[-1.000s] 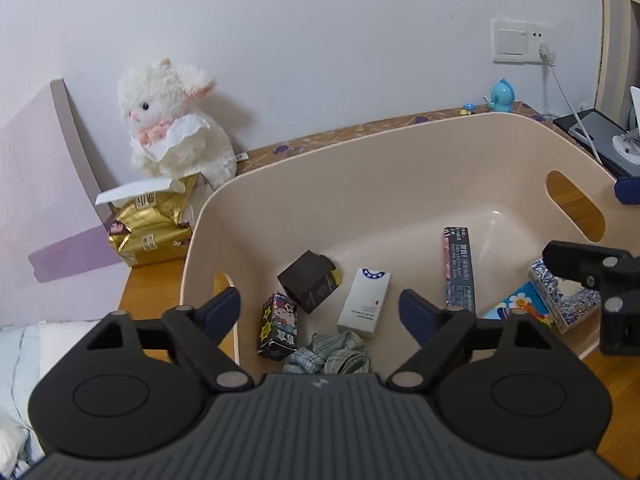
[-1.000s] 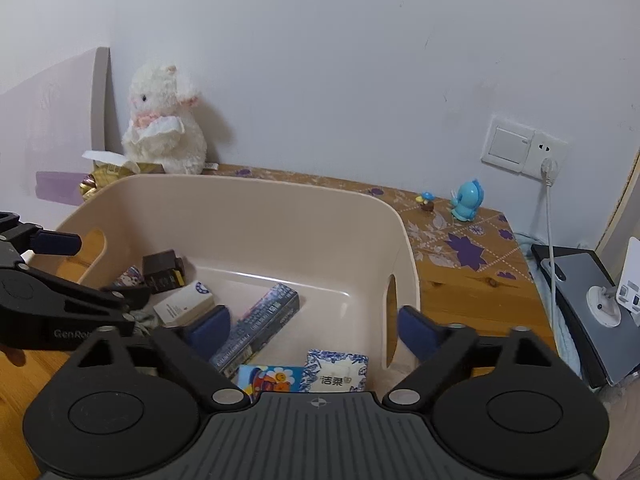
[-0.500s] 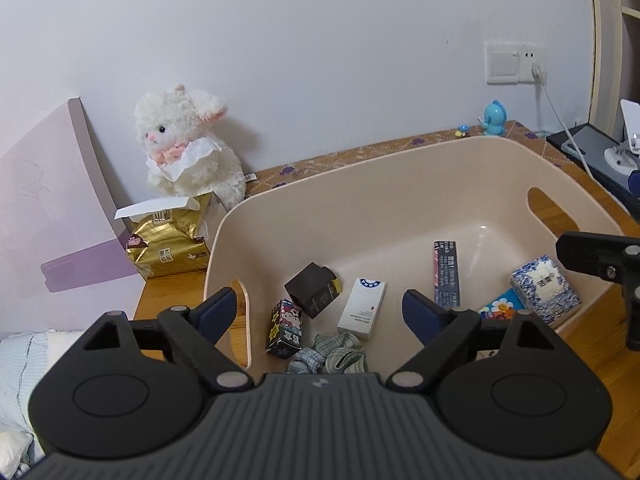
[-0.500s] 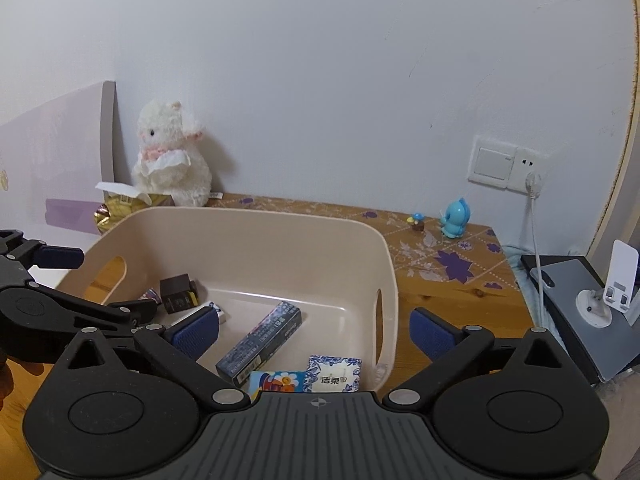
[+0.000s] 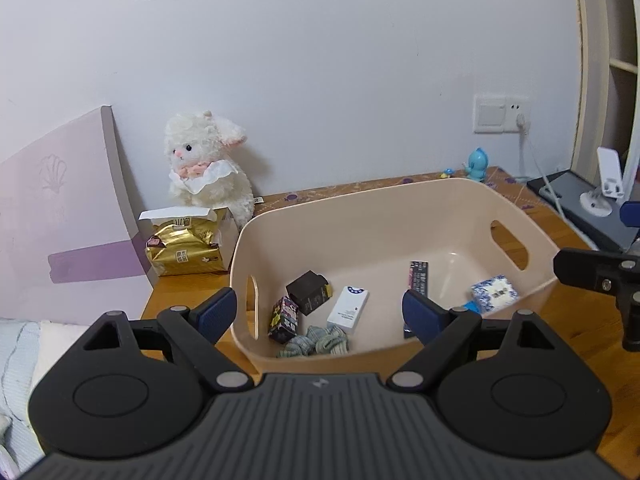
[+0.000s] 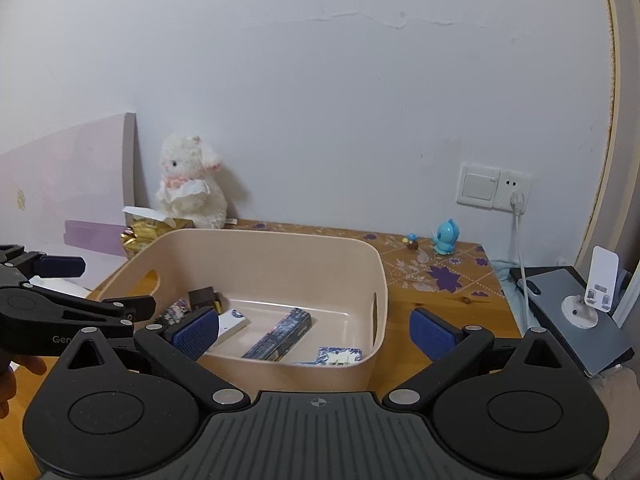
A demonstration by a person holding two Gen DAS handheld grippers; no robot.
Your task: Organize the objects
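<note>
Both claws, left (image 5: pixel 320 314) and right (image 6: pixel 314 334), gape empty; bin (image 5: pixel 360 204) at 12 o'clock, nearer the left.

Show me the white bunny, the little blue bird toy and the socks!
bunny (image 5: pixel 208 168), left wrist view, on its chest
blue bird toy (image 6: pixel 447 237), right wrist view, on its body
socks (image 5: pixel 318 341), left wrist view, on the bundle's middle

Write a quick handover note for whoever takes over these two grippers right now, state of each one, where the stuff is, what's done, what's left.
Left tongs: open, empty, in front of the beige bin.
Right tongs: open, empty, beside them.
In the bin: black box, patterned small box, white box, long dark box, blue-white tissue pack, socks.
Outside: gold tissue pack, plush lamb, blue figurine.
Left: probably nothing loose; check whether those stay out.
</note>
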